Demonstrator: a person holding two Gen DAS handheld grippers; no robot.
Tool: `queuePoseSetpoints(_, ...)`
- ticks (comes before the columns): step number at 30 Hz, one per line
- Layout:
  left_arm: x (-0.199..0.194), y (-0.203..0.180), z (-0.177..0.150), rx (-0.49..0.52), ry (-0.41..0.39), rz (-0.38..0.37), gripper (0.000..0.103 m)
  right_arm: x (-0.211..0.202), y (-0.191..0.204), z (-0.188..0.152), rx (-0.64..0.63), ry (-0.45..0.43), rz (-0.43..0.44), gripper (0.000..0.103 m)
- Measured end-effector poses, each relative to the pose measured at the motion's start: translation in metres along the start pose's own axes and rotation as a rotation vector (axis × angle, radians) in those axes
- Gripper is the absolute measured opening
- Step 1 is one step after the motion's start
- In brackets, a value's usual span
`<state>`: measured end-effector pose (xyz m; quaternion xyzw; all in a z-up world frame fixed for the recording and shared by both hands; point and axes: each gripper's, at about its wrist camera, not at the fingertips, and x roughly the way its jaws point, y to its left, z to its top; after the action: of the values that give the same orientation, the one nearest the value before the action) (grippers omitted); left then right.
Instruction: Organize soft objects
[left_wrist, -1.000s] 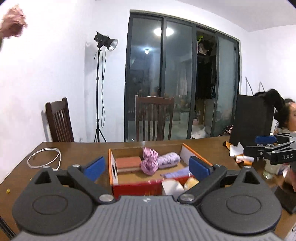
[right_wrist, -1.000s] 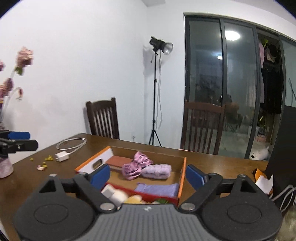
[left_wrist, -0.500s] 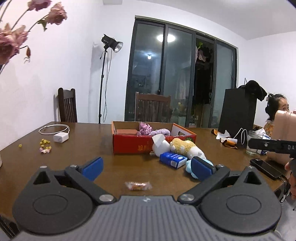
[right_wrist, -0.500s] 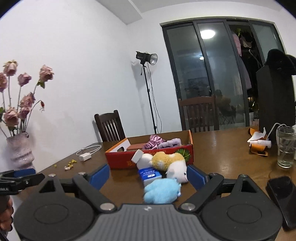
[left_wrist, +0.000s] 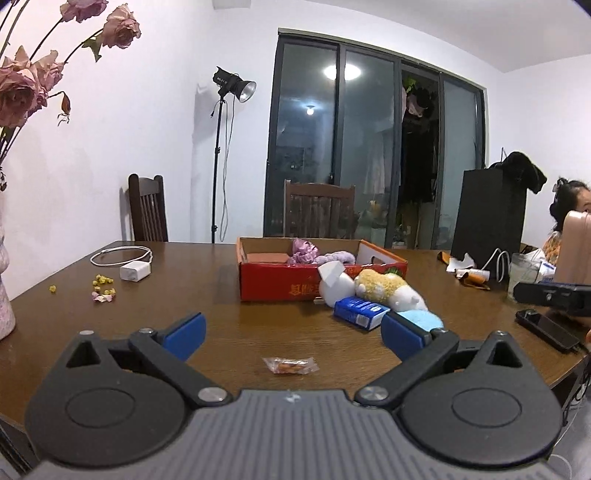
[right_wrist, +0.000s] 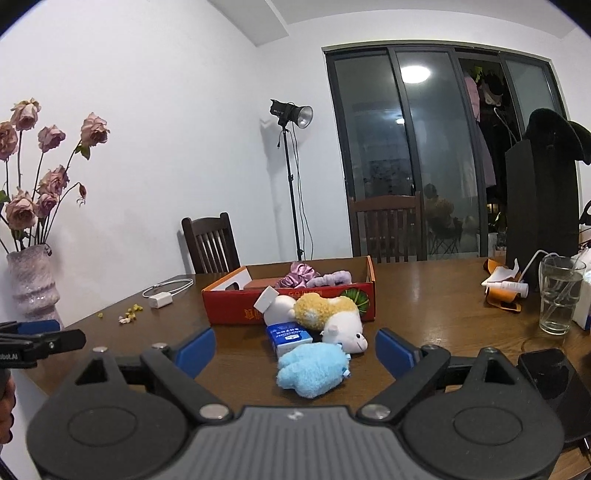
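Note:
A red cardboard box (left_wrist: 295, 286) (right_wrist: 236, 310) stands mid-table and holds a purple scrunchie (right_wrist: 297, 275), a lilac headband (right_wrist: 332, 278) and a reddish pad. In front of it lie a white soft toy (right_wrist: 277, 306), a yellow-and-white plush sheep (right_wrist: 332, 317), a blue tissue pack (right_wrist: 290, 338) and a light blue plush (right_wrist: 312, 369). My left gripper (left_wrist: 293, 334) is open and empty near the table's front edge. My right gripper (right_wrist: 293, 347) is open and empty, with the blue plush just beyond its fingers.
A wrapped candy (left_wrist: 291, 365) lies near the left gripper. A charger with cable (left_wrist: 135, 271), scattered petals (left_wrist: 101, 290) and a vase of roses (right_wrist: 33, 288) are at left. A glass (right_wrist: 559, 295), phone (left_wrist: 548, 330), tube and black box (left_wrist: 487, 218) are at right. Chairs stand behind.
Both grippers have pulled back from above the box towards the front of the table. The toys in front of the box now show in full. Both stay open.

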<state>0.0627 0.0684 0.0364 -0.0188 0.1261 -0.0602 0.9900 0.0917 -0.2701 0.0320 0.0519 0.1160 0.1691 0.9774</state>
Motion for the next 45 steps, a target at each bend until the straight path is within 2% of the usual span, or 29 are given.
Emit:
queuePoseSetpoints(4,0.003,-0.006,-0.002,0.012,0.006,-0.022,0.103,0.001,0.000,0.000,0.003,0.002,-0.001,0.094)
queuePoseSetpoints(9,0.022,-0.005,-0.013,-0.007,0.054,-0.023,0.103,0.011,-0.002,-0.006,0.010,0.025,-0.004,0.094)
queuePoseSetpoints(13,0.042,-0.003,-0.020,-0.017,0.094,0.010,0.103,0.028,-0.006,-0.014,0.028,0.061,-0.003,0.094)
queuePoseSetpoints(18,0.073,0.003,-0.022,-0.047,0.148,-0.004,0.103,0.057,-0.004,-0.020,0.028,0.115,0.014,0.093)
queuePoseSetpoints(23,0.111,0.001,-0.024,-0.017,0.179,-0.012,0.102,0.091,0.002,-0.019,0.020,0.164,0.026,0.089)
queuePoseSetpoints(25,0.122,0.002,-0.025,-0.001,0.189,0.005,0.098,0.103,0.004,-0.015,0.006,0.177,0.031,0.084)
queuePoseSetpoints(26,0.126,0.006,-0.024,-0.007,0.198,0.006,0.094,0.107,0.004,-0.012,-0.002,0.183,0.033,0.078)
queuePoseSetpoints(27,0.129,0.010,-0.024,-0.020,0.207,0.001,0.082,0.112,0.005,-0.010,-0.009,0.191,0.039,0.072)
queuePoseSetpoints(29,0.135,0.022,-0.025,-0.061,0.252,-0.029,0.067,0.120,0.009,-0.007,-0.021,0.207,0.074,0.064)
queuePoseSetpoints(30,0.137,0.028,-0.026,-0.087,0.276,-0.036,0.063,0.124,0.012,-0.008,-0.030,0.215,0.091,0.063)
queuePoseSetpoints(33,0.142,0.038,-0.026,-0.139,0.276,-0.056,0.063,0.142,0.021,-0.010,-0.049,0.236,0.108,0.061)
queuePoseSetpoints(37,0.153,0.030,-0.015,-0.108,0.247,-0.066,0.064,0.170,0.025,0.000,-0.087,0.242,0.081,0.058)
queuePoseSetpoints(38,0.157,0.027,-0.012,-0.090,0.241,-0.075,0.067,0.177,0.023,0.005,-0.088,0.235,0.070,0.058)
queuePoseSetpoints(41,0.163,0.017,-0.010,0.004,0.247,-0.097,0.084,0.194,0.014,0.017,-0.089,0.244,0.025,0.058)
queuePoseSetpoints(45,0.163,0.019,-0.025,-0.010,0.299,-0.049,0.083,0.206,0.005,0.019,-0.096,0.257,0.026,0.058)
